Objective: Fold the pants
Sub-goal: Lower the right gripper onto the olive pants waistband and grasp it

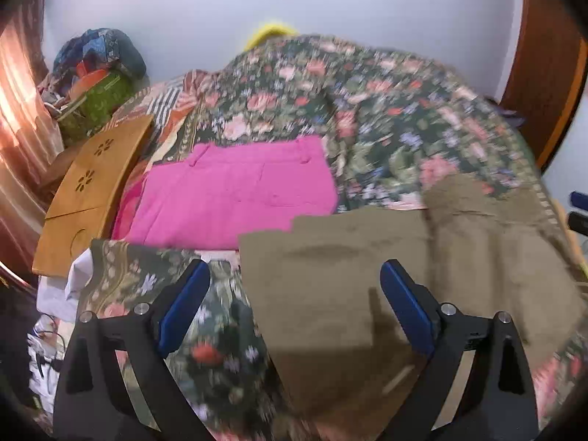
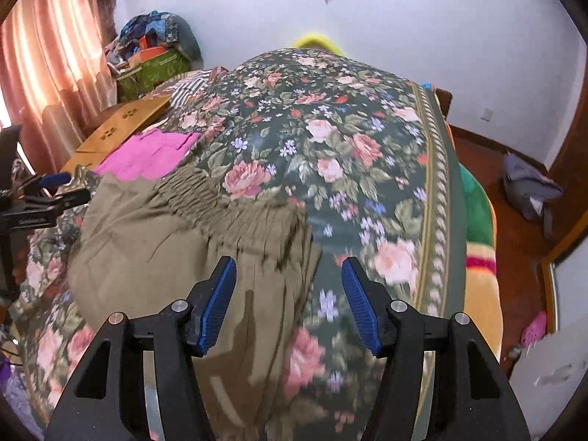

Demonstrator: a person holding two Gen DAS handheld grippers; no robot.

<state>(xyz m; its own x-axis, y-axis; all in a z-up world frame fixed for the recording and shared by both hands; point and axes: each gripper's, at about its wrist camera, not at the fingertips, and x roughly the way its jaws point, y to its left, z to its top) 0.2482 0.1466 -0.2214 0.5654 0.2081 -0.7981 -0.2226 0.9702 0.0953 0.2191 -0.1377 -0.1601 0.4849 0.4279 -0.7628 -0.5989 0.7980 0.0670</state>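
Observation:
Olive-brown pants (image 1: pixel 386 286) lie on the floral bedspread (image 1: pixel 367 117), their leg ends toward the left wrist view and their gathered elastic waistband (image 2: pixel 205 198) toward the right wrist view. My left gripper (image 1: pixel 294 308) is open and empty, just above the leg ends. My right gripper (image 2: pixel 288 305) is open and empty above the pants' waist edge (image 2: pixel 257 294). The left gripper also shows in the right wrist view (image 2: pixel 55 191) at the far left.
Folded pink pants (image 1: pixel 235 198) lie on the bed beyond the olive pair. A wooden lap tray (image 1: pixel 88 191) sits at the bed's left edge. Bags and clothes (image 1: pixel 99 73) pile at the far left. The bed's right edge (image 2: pixel 441 220) drops to a wooden floor.

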